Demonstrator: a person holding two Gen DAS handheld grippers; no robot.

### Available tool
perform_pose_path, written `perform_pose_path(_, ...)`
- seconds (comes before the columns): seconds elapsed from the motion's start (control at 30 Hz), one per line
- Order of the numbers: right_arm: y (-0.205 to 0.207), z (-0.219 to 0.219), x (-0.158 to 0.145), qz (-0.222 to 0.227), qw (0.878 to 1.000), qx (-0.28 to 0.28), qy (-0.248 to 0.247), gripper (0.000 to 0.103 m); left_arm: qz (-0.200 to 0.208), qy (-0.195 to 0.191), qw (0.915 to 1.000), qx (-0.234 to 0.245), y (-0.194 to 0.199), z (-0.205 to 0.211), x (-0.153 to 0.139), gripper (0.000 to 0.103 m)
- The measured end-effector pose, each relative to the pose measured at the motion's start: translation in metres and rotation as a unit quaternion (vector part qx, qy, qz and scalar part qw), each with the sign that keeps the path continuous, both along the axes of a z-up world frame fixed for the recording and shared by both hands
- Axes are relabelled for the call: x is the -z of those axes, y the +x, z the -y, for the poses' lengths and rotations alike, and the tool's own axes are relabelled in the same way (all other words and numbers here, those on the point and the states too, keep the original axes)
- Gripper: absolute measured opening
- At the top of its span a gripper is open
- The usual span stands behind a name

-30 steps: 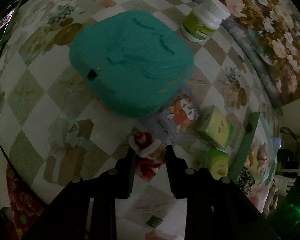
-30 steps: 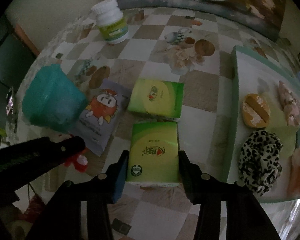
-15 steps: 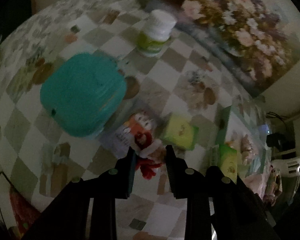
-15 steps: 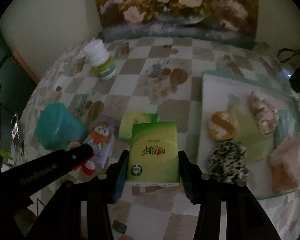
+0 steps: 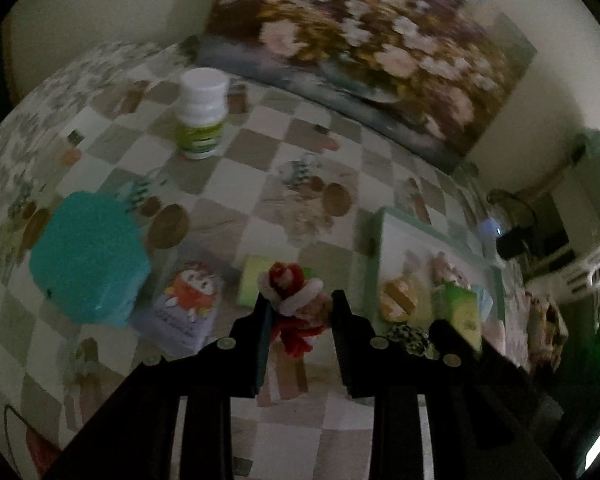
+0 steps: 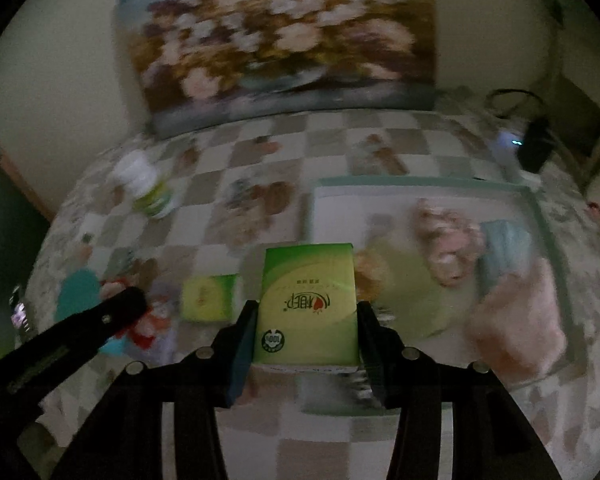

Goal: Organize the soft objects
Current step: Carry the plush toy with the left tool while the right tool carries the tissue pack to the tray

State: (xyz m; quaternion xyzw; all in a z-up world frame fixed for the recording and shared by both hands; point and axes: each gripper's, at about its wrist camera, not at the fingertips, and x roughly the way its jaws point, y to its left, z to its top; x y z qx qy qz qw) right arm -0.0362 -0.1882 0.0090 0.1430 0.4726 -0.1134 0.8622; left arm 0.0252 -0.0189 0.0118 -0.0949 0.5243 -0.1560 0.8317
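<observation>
My left gripper (image 5: 298, 300) is shut on a small red and white plush toy (image 5: 292, 300), held above the checkered table. My right gripper (image 6: 306, 320) is shut on a green tissue pack (image 6: 308, 300), held above the near-left edge of a white tray with a green rim (image 6: 420, 184). The tray also shows in the left wrist view (image 5: 374, 264). It holds an orange puff (image 5: 398, 300), a leopard scrunchie (image 5: 408, 338), a pink plush (image 6: 448, 240) and a pink cloth (image 6: 516, 320). A second green tissue pack (image 6: 208, 298) lies on the table.
A teal sponge-like block (image 5: 88, 252) lies at the left, with a purple cartoon tissue pack (image 5: 184, 308) beside it. A white bottle with a green label (image 5: 202, 120) stands at the back. A flower painting (image 5: 364, 48) leans on the wall.
Both grippers have risen and tilted up, each keeping its object. The right one has carried the tissue pack rightward over the tray's edge. The left one has moved right, away from the teal block.
</observation>
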Motion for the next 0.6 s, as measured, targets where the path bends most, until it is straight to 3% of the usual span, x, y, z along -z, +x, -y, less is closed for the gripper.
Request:
perform_pose_path(0.43, -0.038, 0.106, 0.017, -0.002, 0.987, 0.149, 0.064, 0.051, 0.015, 0.018, 0.9949, 0.098, -0.011, 0.065, 0.004, 0.030)
perform_pose_path(0.6, -0.049, 0.126, 0.025, -0.006, 0.981, 0.177, 0.077, 0.051, 0.023, 0.036, 0.9911, 0.126, -0.011, 0.090, 0.010, 0.030)
